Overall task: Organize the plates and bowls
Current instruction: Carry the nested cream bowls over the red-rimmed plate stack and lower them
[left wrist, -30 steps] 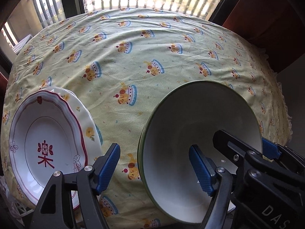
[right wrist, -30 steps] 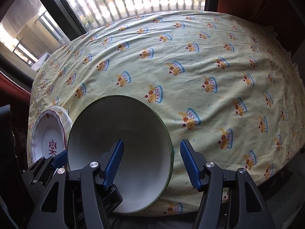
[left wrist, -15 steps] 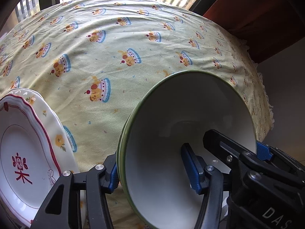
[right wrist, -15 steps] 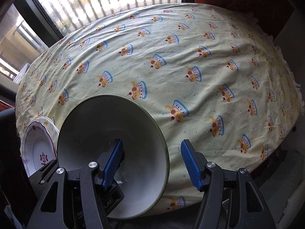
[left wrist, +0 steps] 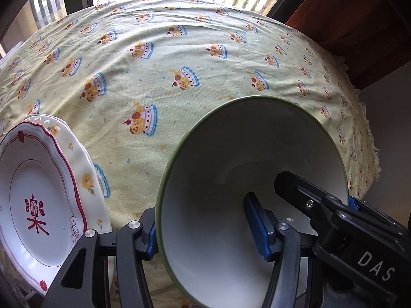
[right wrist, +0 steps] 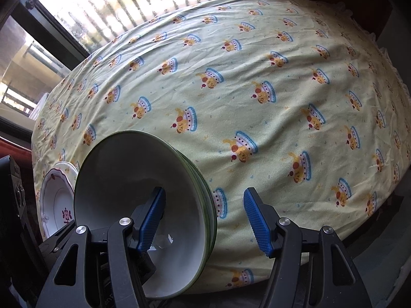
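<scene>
Left gripper (left wrist: 206, 233) jaws narrowed since, straddling green-rimmed bowl (left wrist: 246, 159) wall.

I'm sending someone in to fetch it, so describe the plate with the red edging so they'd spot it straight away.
Start at the table under the pale yellow tablecloth printed with little cakes. At its near edge, beside the big green-rimmed white bowl, lies the red-edged plate. It is white with a wavy dark red rim line and a red flower emblem in its centre, and it rests on another plate with small yellow flowers.

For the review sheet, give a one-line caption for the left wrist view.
Left gripper straddles the rim of a green-rimmed white bowl beside stacked plates on a cake-print tablecloth.
</scene>
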Demonstrator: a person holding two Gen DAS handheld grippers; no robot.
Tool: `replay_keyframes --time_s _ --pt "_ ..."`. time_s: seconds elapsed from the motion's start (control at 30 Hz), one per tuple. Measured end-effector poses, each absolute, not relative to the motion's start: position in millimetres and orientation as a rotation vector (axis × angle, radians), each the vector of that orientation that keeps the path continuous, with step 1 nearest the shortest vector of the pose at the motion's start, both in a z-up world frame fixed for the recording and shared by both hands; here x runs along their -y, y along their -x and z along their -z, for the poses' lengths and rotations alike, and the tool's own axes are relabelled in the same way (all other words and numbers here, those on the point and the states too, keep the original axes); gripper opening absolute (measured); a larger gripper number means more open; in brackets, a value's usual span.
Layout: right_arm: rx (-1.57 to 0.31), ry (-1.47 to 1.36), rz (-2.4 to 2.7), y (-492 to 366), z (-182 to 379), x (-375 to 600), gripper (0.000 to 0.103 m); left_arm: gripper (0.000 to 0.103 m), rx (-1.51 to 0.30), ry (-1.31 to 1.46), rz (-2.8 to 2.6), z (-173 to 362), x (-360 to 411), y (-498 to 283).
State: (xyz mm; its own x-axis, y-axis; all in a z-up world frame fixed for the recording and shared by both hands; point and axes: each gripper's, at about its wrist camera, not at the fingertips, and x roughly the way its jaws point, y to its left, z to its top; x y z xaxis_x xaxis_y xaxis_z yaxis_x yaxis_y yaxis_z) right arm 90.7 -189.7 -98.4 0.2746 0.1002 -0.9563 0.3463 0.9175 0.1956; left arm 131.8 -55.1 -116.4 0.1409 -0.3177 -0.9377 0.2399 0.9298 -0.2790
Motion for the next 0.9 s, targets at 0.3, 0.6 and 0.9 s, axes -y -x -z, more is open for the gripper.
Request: replay_keyframes --time_s 0.3,0.6,0.9 --pt "-1.335 -0.489 0.017 -104.2 120.8 198.8 0.066 0.059 -1.351 0.029 0.305 112.0 59.7 -127.6" --pt "-1.362 -0.499 -0.095 -112.2 125.9 193.9 0.038 0.058 -1.336 0.029 0.234 109.2 62.6 -123.0" --pt "-1.356 -0.371 -0.133 -108.0 118.1 187.6 0.038 0.054 -1.335 0.058 0.171 105.7 61.1 -107.4"
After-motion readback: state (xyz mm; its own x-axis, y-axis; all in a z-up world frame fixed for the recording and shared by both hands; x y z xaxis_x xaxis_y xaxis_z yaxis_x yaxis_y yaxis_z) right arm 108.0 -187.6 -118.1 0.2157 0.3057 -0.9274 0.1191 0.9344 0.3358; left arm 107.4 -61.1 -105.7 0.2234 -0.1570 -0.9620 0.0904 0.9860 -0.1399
